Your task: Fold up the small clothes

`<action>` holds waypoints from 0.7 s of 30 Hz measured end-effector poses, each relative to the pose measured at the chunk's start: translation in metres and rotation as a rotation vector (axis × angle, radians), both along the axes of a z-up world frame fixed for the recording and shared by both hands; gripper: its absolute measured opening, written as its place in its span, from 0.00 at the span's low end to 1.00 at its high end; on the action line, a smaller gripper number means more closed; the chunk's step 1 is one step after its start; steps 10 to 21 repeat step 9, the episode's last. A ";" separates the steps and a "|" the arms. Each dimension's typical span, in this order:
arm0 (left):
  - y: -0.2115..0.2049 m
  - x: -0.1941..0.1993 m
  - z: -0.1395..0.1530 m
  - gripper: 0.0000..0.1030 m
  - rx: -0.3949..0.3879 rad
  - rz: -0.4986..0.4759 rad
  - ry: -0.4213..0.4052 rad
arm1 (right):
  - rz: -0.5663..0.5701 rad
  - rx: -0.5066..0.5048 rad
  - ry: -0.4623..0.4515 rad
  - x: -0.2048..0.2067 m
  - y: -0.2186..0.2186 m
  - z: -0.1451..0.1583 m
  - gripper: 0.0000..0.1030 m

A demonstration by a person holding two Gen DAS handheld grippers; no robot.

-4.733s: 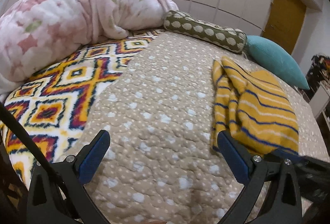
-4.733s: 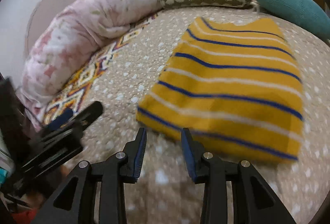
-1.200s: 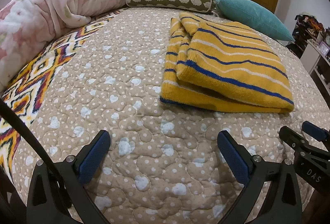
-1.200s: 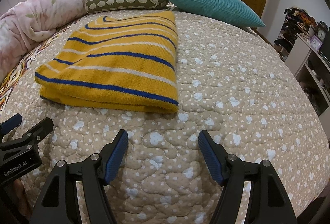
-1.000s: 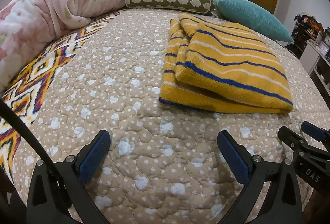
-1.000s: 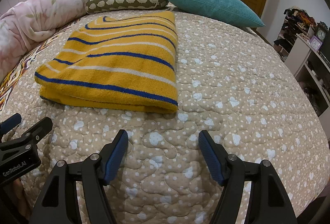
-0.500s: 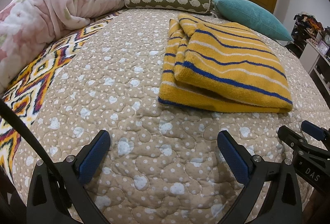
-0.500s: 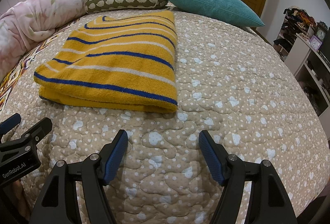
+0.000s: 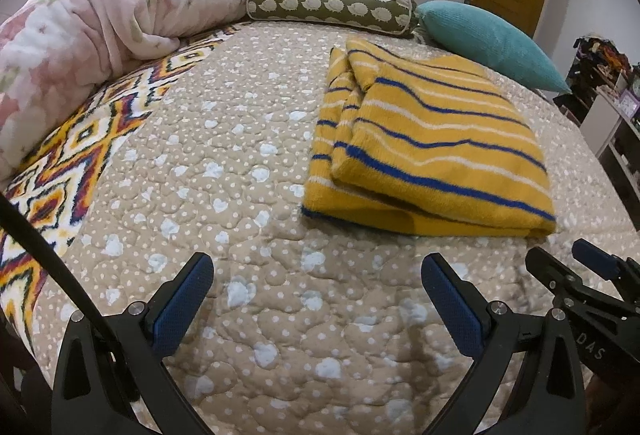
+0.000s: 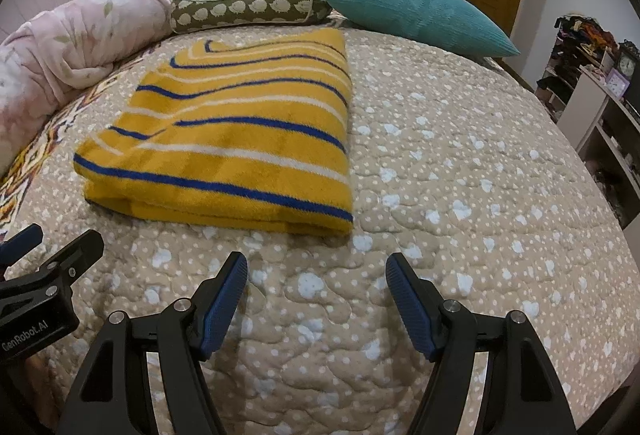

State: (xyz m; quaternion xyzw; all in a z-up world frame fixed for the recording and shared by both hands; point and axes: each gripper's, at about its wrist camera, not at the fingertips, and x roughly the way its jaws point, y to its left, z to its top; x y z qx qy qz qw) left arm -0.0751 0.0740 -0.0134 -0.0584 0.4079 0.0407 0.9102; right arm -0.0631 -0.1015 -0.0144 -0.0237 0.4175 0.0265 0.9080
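A yellow garment with blue and white stripes (image 9: pixel 432 151) (image 10: pixel 240 139) lies folded into a thick rectangle on the beige dotted bedspread (image 9: pixel 240 195) (image 10: pixel 460 175). My left gripper (image 9: pixel 318 275) hovers over bare quilt in front of the garment's near left corner, jaws wide apart and empty. My right gripper (image 10: pixel 316 271) stands open too, just short of the garment's near right corner, nothing between its blue pads. In the left wrist view the right gripper's tips (image 9: pixel 568 271) show at the right edge.
A pink floral duvet (image 9: pixel 100 35) is heaped along the left. An olive bolster (image 9: pixel 328 7) and a teal cushion (image 9: pixel 492 39) lie at the head. A patterned blanket (image 9: pixel 72 163) borders the left side. Shelves with clutter (image 10: pixel 592 83) stand to the right of the bed.
In the oldest frames the garment lay in a looser fold and the right gripper was nearly shut at its near edge. It now lies compact, with both grippers open and pulled back. Over the last second nothing moved.
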 end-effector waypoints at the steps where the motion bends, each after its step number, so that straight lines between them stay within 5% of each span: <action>1: -0.001 0.000 0.001 1.00 -0.003 -0.001 0.004 | 0.002 0.002 -0.009 0.000 -0.001 0.002 0.74; 21: -0.017 0.002 0.005 1.00 0.029 -0.024 0.026 | 0.024 0.033 -0.030 0.001 -0.001 0.010 0.76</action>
